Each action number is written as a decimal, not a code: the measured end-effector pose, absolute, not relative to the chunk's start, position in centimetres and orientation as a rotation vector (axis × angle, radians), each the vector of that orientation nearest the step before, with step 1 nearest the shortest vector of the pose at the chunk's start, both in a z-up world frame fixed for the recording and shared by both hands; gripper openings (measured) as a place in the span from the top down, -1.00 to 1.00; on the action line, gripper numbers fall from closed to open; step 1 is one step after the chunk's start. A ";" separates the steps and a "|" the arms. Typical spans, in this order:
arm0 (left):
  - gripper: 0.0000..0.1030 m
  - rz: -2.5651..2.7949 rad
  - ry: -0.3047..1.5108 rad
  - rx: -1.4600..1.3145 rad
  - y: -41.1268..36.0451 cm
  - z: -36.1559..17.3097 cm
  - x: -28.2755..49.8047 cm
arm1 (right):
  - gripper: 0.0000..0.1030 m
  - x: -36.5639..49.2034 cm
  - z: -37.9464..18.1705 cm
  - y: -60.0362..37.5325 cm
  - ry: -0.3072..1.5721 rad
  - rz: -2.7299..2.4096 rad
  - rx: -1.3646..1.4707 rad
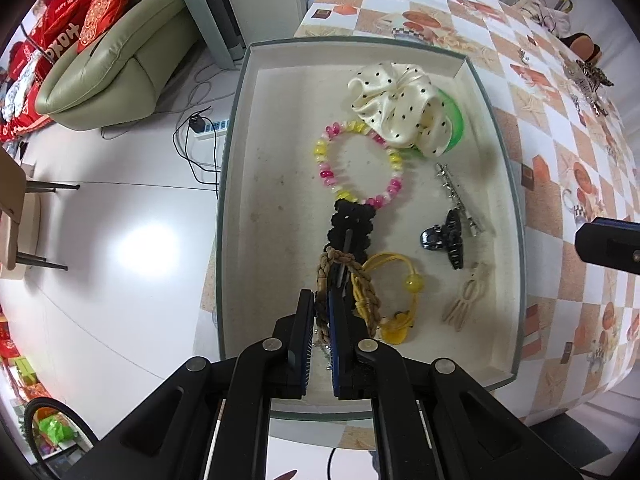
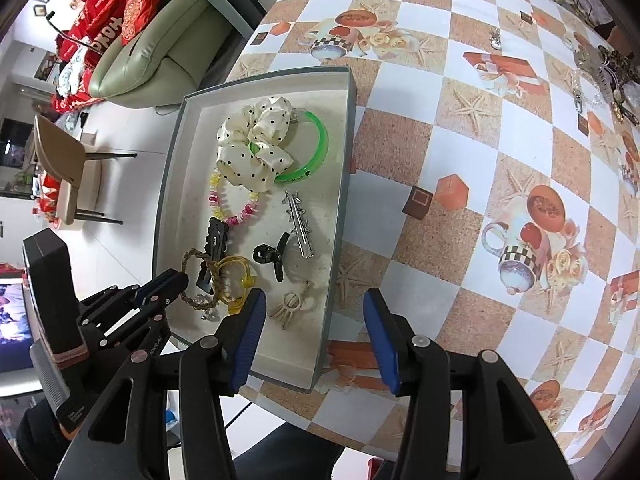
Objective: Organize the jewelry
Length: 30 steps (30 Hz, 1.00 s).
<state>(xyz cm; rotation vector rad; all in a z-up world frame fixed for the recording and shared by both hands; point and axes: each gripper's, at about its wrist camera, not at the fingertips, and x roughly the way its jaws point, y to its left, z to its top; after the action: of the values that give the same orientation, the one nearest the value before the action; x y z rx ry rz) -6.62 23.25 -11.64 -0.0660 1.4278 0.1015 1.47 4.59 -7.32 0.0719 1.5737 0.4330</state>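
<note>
A shallow grey box (image 1: 236, 128) (image 2: 340, 184) on the table holds hair and jewelry pieces: a polka-dot scrunchie (image 1: 396, 100) (image 2: 256, 140) on a green bangle (image 2: 316, 152), a pink-yellow bead bracelet (image 1: 324, 172), a black clip (image 1: 352, 224), a black claw clip (image 1: 448, 236) (image 2: 272, 256), a silver clip (image 1: 460, 200) (image 2: 298, 224), a yellow cord (image 1: 400, 280) and a beige clip (image 1: 468, 296) (image 2: 290, 304). My left gripper (image 1: 321, 312) (image 2: 168, 284) is shut on a brown braided bracelet (image 1: 328, 276) (image 2: 192, 276) over the box's near end. My right gripper (image 2: 314, 332) is open and empty over the box's right wall.
More jewelry (image 2: 600, 76) (image 1: 588, 80) lies in a pile at the table's far right. The checkered tablecloth (image 2: 460, 152) covers the table. A green sofa (image 1: 120, 52) and a chair (image 2: 60, 168) stand on the floor to the left.
</note>
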 end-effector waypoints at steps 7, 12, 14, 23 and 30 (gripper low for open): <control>-1.00 0.111 1.410 -0.079 23.4 -12.3 -6.7 | -0.08 1.7 -7.2 4.3 1.572 0.413 0.070; -1.00 0.136 1.389 -0.073 23.5 -13.3 -6.3 | -0.46 1.8 -6.9 4.6 1.563 0.412 0.051; -1.00 0.156 1.383 -0.078 23.7 -13.7 -5.9 | -0.59 1.8 -6.5 4.9 1.547 0.409 0.030; -1.00 0.216 1.368 -0.112 25.4 -14.6 -4.3 | -0.78 1.7 -4.2 7.1 1.443 0.387 -0.152; -1.00 0.212 1.374 -0.114 25.3 -14.8 -3.9 | -0.78 1.4 -3.4 8.1 1.406 0.388 -0.225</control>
<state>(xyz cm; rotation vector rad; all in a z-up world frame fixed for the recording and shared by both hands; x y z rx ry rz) -3.89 25.30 -14.84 -0.1138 1.3735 0.2115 1.43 8.06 -3.41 -0.2252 1.4059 0.3879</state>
